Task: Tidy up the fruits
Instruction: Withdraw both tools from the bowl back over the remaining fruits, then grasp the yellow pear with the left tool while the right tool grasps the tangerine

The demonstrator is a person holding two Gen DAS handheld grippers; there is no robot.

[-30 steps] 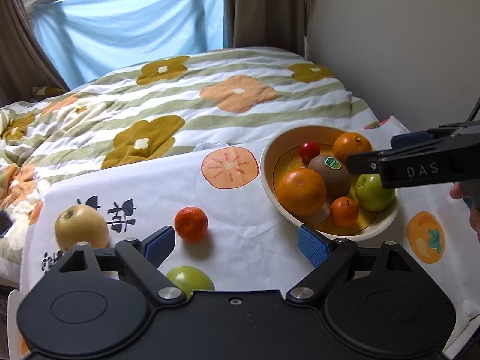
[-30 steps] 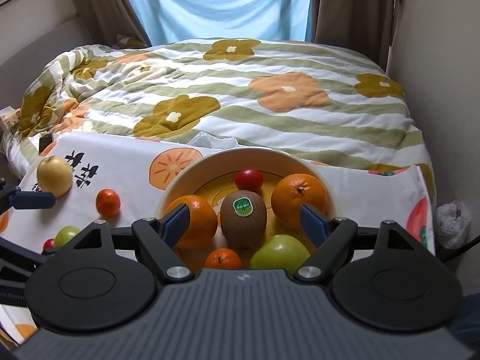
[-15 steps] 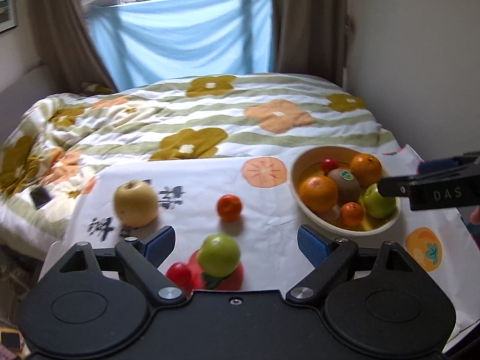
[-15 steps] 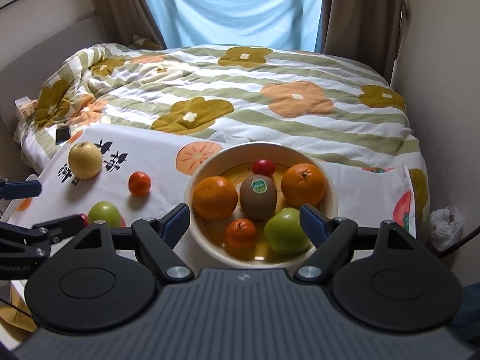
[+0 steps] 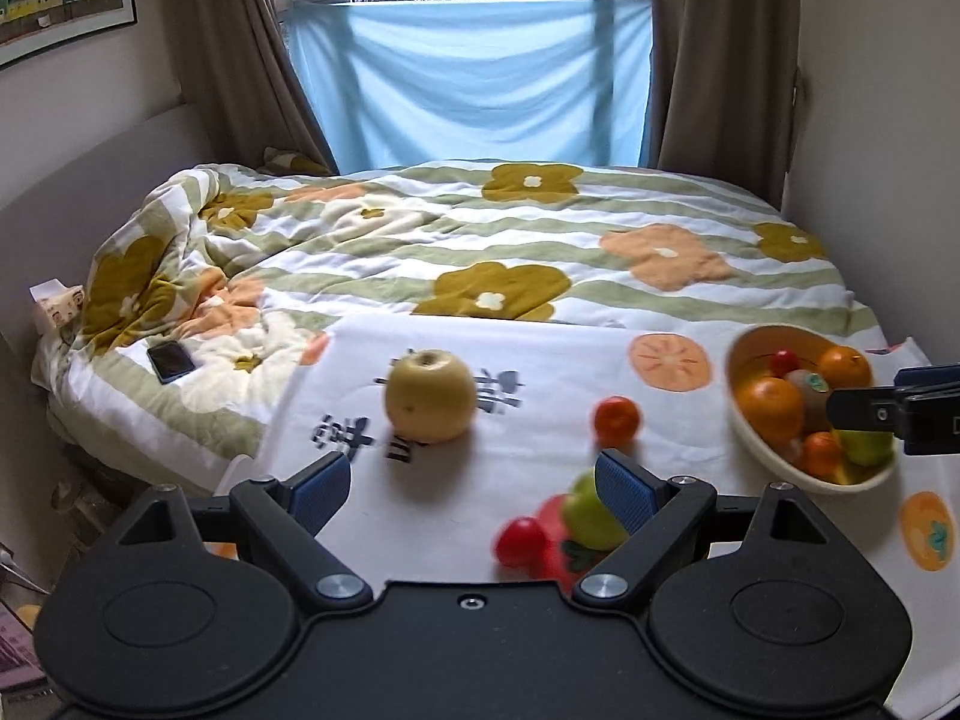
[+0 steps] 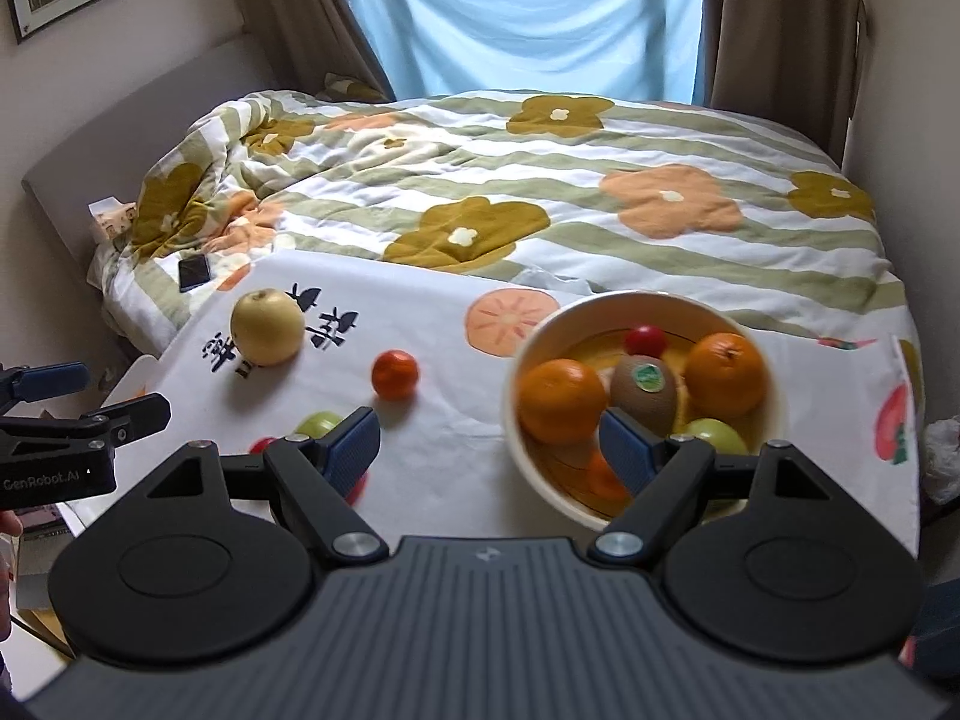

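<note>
The left gripper (image 5: pixel 474 489) is hanging with its blue-padded fingers (image 5: pixel 321 492) spread wide and gripping nothing; the right gripper (image 6: pixel 489 450) is likewise standing wide apart and empty, poised above the near rim of the bowl (image 6: pixel 774 384). Nearest the left gripper, a small red fruit (image 5: pixel 521 540) and a green apple (image 5: pixel 591 513) are lying side by side on the white printed cloth (image 5: pixel 558 372), the apple partly hidden behind the right-hand pad; beyond them, a small tangerine (image 5: pixel 616 419) is sitting apart on the cloth, and a large yellow pear (image 5: pixel 429 395) is resting upright to its left, near the cloth's black lettering. To the right, the cream bowl is holding two oranges (image 6: pixel 561 399), a kiwi with a green sticker (image 6: pixel 643 393), a small red fruit at the back, a green apple and a smaller orange fruit at the front, the last two partly blocked by the right gripper. Farther back, a flower-patterned striped quilt (image 5: pixel 540 240) is covering the bed, with a dark phone (image 5: pixel 171 362) lying on its left edge; behind it, a blue sheet (image 5: pixel 474 78) is hanging across the window between brown curtains (image 5: pixel 228 48).
</note>
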